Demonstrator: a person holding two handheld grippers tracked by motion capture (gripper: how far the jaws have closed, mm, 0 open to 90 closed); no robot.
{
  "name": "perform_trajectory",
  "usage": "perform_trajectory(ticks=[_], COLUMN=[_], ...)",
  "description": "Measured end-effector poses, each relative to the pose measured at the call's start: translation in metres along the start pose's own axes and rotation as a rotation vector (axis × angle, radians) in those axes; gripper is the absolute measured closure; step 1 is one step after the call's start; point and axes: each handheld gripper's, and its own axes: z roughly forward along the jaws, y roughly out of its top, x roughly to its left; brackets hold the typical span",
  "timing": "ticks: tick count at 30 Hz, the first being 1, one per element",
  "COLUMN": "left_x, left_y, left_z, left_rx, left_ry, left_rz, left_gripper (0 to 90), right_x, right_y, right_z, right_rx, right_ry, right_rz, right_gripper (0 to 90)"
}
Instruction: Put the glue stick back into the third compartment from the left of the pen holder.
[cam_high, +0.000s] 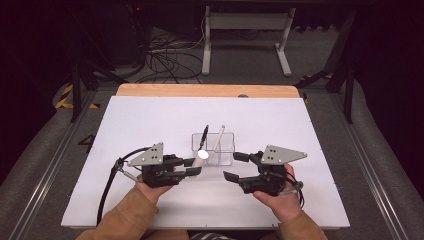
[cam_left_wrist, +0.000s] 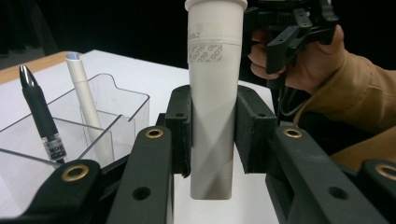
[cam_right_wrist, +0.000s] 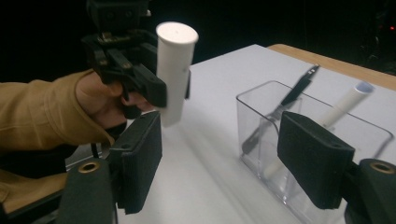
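Observation:
My left gripper (cam_high: 192, 166) is shut on a fat white marker (cam_left_wrist: 214, 93), held upright above the white board just left of a clear plastic organizer box (cam_high: 227, 150). Inside the box lean a black pen (cam_high: 204, 136) and a slimmer white marker (cam_high: 218, 136). In the right gripper view the white marker (cam_right_wrist: 174, 70) stands up in the left gripper (cam_right_wrist: 154, 91). My right gripper (cam_high: 235, 166) hovers open at the box's right front, nothing between its pads (cam_right_wrist: 140, 161).
A white board (cam_high: 150, 125) covers the wooden table (cam_high: 200, 90). Beyond the table's far edge are a white desk frame (cam_high: 245, 30) and loose cables (cam_high: 165, 62) on the floor. Tan sleeves (cam_high: 125, 212) enter from the bottom.

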Motion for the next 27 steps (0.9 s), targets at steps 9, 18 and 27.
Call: perform_trajectory(ticks=[9,18,27], left_x=[-0.005,-0.008,-0.009], left_y=[-0.007,-0.011,-0.011], left_z=[0.013,0.017,0.019], left_rx=[-0.011,-0.015,-0.011], left_ry=[0.005,0.020,0.030], left_rz=[-0.006,0.013,0.023], left_gripper=[70.3,70.3,70.0], right_x=[0.009,0.011,0.011], right_y=[0.012,0.017,0.019], right_z=[0.022,0.038,0.039], right_rx=[-0.010,0.002,-0.008], right_ry=[0.063,0.058,0.058], right_rz=[0.018,0.058,0.074], right_gripper=[37.5,47.6,64.9])
